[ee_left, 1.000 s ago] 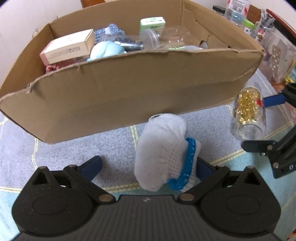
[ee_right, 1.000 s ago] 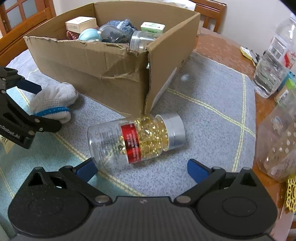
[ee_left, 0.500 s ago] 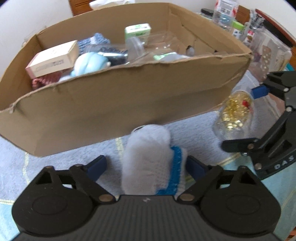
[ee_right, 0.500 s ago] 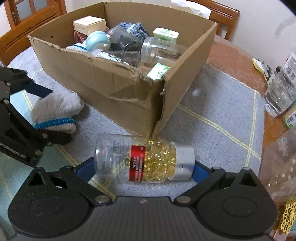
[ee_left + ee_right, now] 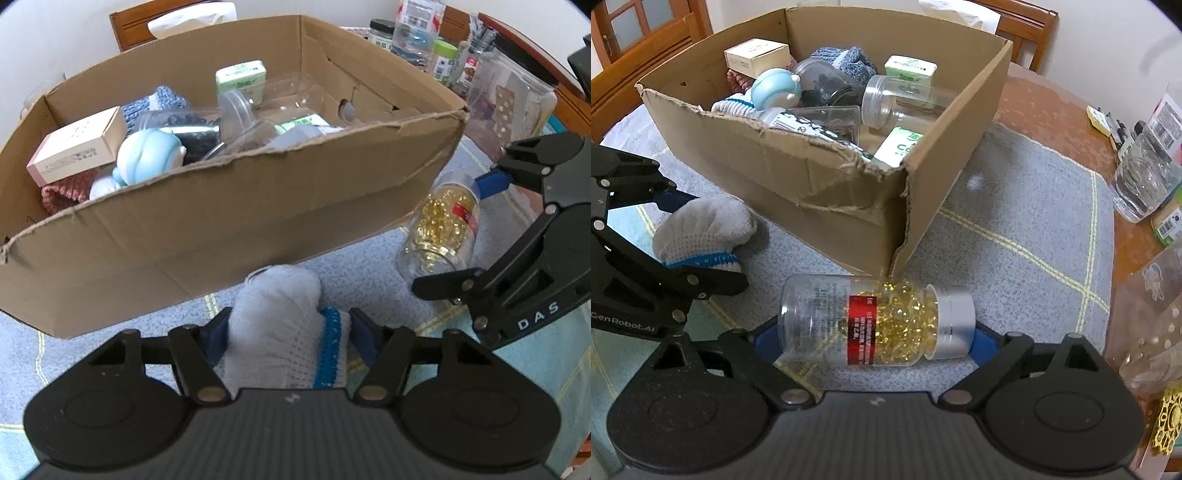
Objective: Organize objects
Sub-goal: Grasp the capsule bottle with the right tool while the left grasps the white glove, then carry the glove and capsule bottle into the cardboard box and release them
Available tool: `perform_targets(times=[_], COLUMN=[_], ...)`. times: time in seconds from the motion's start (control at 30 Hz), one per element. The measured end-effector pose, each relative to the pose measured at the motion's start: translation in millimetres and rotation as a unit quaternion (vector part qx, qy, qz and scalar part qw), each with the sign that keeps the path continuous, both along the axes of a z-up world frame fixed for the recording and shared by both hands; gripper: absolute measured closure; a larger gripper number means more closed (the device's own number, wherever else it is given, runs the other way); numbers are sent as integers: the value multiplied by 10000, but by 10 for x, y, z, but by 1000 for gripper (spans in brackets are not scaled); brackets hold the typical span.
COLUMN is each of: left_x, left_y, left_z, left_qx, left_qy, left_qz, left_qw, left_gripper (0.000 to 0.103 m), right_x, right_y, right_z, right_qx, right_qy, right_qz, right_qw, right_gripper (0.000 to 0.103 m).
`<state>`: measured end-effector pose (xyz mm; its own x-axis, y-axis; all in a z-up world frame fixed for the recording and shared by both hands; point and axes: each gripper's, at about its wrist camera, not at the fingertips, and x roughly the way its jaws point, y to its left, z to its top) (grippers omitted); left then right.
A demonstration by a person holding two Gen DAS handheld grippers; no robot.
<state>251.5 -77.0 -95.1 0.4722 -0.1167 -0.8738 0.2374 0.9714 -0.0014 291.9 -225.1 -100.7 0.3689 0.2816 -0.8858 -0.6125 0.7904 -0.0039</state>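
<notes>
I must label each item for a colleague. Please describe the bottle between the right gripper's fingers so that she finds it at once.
Find the cardboard box; at its near corner a clear bottle lies on its side, between the right gripper fingers. Unlike the jars inside the box, it holds golden capsules and has a red label and silver cap.

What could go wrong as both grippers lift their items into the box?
1. The right gripper holds the capsule bottle end to end, base and cap; it could slip or pivot out.
2. The cardboard box has a tall, torn near wall; the rolled sock in the left gripper may snag it.
3. The grippers sit close together and could collide.
</notes>
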Motion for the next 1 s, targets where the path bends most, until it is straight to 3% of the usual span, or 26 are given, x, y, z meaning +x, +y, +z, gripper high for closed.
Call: perform_targets(times=[0.3, 0.53, 0.77, 1.0], left_x=[-42, -106, -250, -250], left_y=[8, 22, 100, 291], left_z=[71, 287, 754, 1356], left_qx=[-72, -165, -403, -465], left_qy=[37, -7, 77, -407], left_qz=[-152, -482, -809, -757], left_qw=[9999, 9987, 9959, 9952], left_gripper=[43, 44, 44, 43], right_x=[-30, -122, -265, -343], right_y=[0, -49, -63, -76], right_z=[61, 240, 544, 988], right_qx=[-9, 103, 151, 313], right_qy=[52, 144, 191, 29], right_qz=[-10, 60, 326, 492], right_qw=[10000, 9998, 9992, 9983], right_gripper=[7, 7, 7, 7])
